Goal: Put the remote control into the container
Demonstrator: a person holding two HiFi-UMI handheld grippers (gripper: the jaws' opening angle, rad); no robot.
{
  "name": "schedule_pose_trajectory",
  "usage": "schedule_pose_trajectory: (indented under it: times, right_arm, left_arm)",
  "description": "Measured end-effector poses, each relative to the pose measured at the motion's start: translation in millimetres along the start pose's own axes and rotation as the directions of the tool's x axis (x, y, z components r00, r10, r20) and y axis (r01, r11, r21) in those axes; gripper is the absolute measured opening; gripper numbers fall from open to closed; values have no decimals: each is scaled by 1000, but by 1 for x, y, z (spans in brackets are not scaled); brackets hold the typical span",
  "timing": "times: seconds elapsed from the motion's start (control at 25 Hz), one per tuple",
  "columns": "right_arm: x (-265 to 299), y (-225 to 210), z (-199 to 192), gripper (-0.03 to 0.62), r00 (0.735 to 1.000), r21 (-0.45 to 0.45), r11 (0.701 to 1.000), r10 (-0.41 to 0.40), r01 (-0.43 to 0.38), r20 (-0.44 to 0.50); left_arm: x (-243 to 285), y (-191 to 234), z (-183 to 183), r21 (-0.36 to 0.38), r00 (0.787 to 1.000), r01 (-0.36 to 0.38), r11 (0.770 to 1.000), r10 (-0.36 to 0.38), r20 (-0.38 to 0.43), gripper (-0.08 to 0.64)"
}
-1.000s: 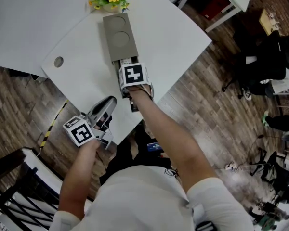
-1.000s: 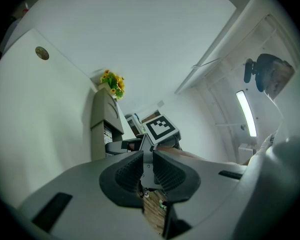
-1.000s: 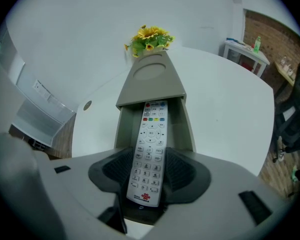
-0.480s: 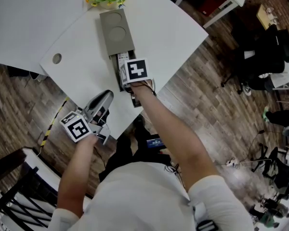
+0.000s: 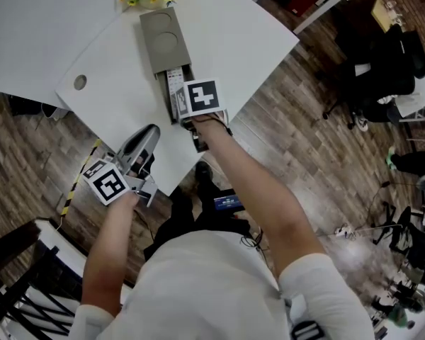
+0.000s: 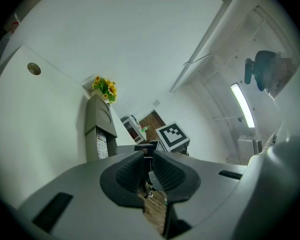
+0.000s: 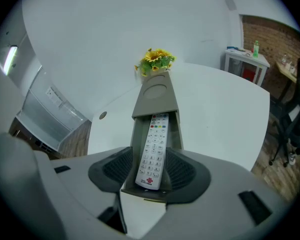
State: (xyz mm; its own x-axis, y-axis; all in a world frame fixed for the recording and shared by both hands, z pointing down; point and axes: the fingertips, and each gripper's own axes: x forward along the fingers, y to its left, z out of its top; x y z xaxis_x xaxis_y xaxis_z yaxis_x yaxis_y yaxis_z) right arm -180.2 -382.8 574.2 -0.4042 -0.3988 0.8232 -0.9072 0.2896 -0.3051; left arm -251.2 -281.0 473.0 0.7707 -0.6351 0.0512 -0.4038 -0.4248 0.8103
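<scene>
Well left of the container, the left gripper sat clenched on nothing. The remote control lay in the container's open end, which the right gripper clasped. A crooked push would probably jam it, or skid the container away.

Remote control logo print seems unreadable.
</scene>
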Motion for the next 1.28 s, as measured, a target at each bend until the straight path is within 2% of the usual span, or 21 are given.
schedule_pose_trajectory:
  times: [0.24,0.44,0.56,0.76,0.88,1.08,1.28]
  right_arm:
    - [-39,7,14,207,994,-5,999,49,-48,103]
    - [-96,31,25,206,968,-64,993,109,-96,228]
    - [-134,38,16,188,947,-78,990,135,-117,291]
    - [-192,47,-16,87,908,-47,985,173,-167,381]
    - [-223,60,-43,2,891,-63,978,206,-197,405]
    - [-275,79,-79,2,850,-116,955,297,-274,436]
    - [-318,71,-147,2,839,-148,938,346,-313,419]
  left_arm:
    - [-3,-22,10,52,1000,9,999,-9,4,48]
    - [-24,-55,22,117,999,38,992,-40,12,46]
    - [-37,-77,16,137,998,60,989,-61,3,46]
    - [-63,-111,-4,160,996,92,983,-90,-22,44]
    - [-86,-136,-18,176,994,109,978,-105,-30,44]
    - [-115,-181,-44,225,994,112,968,-110,-21,44]
    - [-133,-224,-102,235,995,97,967,-96,-15,44]
